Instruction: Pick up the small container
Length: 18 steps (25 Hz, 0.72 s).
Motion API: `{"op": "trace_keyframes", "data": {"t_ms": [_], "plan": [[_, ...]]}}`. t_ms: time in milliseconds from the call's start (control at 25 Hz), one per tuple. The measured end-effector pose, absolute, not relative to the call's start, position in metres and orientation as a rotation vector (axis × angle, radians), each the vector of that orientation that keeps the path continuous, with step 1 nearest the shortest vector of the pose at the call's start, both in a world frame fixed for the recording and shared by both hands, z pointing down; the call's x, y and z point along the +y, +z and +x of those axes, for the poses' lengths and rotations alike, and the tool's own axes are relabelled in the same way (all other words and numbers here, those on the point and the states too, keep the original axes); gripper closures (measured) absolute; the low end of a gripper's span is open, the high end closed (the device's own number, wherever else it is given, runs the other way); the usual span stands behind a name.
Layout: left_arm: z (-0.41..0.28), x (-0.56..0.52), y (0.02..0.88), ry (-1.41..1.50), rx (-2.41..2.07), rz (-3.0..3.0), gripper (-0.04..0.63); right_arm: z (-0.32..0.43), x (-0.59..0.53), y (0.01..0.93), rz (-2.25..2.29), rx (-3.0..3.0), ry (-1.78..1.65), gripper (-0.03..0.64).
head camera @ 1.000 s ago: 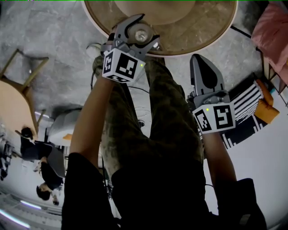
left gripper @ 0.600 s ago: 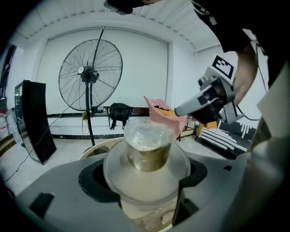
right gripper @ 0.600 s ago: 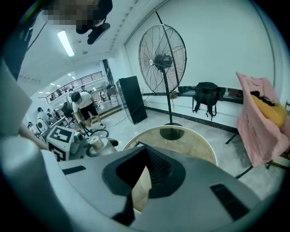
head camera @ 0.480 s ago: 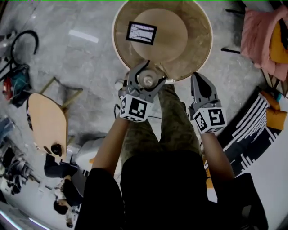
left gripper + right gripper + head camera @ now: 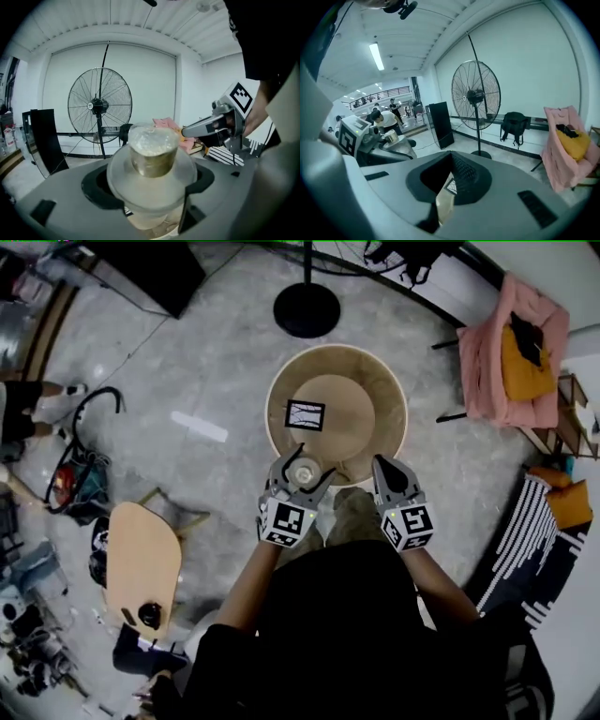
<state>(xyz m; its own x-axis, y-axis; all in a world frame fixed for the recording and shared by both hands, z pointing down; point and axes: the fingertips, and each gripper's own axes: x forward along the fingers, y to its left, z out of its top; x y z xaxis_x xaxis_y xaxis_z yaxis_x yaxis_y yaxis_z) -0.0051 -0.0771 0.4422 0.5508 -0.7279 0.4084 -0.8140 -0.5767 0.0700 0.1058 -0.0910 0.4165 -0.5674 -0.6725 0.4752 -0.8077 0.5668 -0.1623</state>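
Left gripper (image 5: 305, 468) clamps small container (image 5: 152, 154) (right gripper (image 5: 386, 470) closed, empty).

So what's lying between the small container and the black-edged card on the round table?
Nothing. In the head view only bare tabletop separates the small container, clamped in the left tool, from the black-edged card.

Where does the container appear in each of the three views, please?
Head view: the container is at centre, in the left gripper, by the table's near edge.
Left gripper view: dead centre, between the jaws.
Right gripper view: small, at far left, in the left gripper.
Shared landmark: the pink chair, upper right, behind the container, far right.
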Motion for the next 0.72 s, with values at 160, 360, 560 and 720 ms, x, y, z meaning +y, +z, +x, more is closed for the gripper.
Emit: {"op": "trace_keyframes", "data": {"t_ms": [160,360,560,720], "plan": [[-0.018,-0.064,0.396,0.459,-1.333,2.488,0.242,0.106,-0.091,0.365,1.27,-2.471,0.46,0.603],[-0.034,-0.064,0.352,0.417,-1.392,2.48,0.242,0.115,-0.098,0.312,1.371,-2.496,0.353,0.603],[-0.052,-0.076,0.317,0.371,-1.465,2.477,0.242,0.125,-0.101,0.286,1.436,-2.496,0.275,0.603],[-0.054,-0.084,0.3,0.378,-1.504,2.478,0.242,0.139,-0.105,0.273,1.468,-2.492,0.239,0.603]]}}
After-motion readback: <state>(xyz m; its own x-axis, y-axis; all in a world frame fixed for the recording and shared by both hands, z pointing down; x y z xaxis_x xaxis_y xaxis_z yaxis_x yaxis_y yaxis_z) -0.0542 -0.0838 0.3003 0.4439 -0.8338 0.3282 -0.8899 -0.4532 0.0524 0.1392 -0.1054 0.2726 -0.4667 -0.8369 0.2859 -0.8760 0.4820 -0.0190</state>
